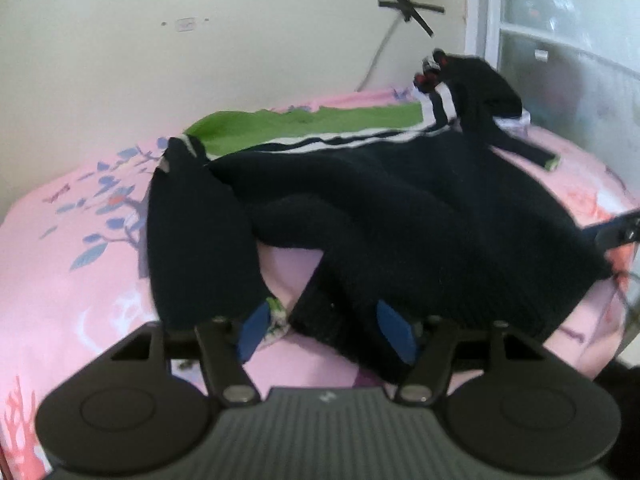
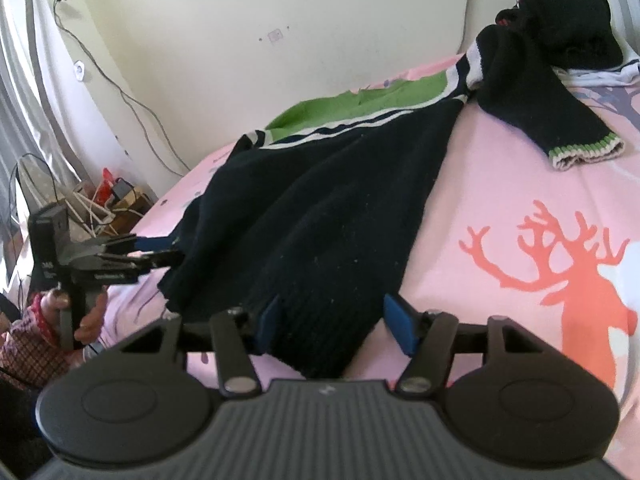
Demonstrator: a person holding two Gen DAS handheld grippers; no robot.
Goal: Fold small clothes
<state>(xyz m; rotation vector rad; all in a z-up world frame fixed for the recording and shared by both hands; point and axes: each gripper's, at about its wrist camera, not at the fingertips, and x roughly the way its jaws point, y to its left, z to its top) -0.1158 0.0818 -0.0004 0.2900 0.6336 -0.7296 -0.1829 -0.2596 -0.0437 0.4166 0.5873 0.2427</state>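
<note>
A dark navy sweater with a green and white striped top lies spread on the pink printed sheet. My left gripper is low at its near hem, open. The folded hem lies between the blue pads and a striped sleeve cuff touches the left one. From the right wrist view the left gripper sits at the sweater's left corner. My right gripper is open with the ribbed hem between its fingers. The other sleeve stretches out to the right.
Another dark garment is heaped at the far end of the bed. A wall with hanging cables runs behind. Boxes and wires clutter the floor at the left. A hand holds the left gripper's handle. A window is at the far right.
</note>
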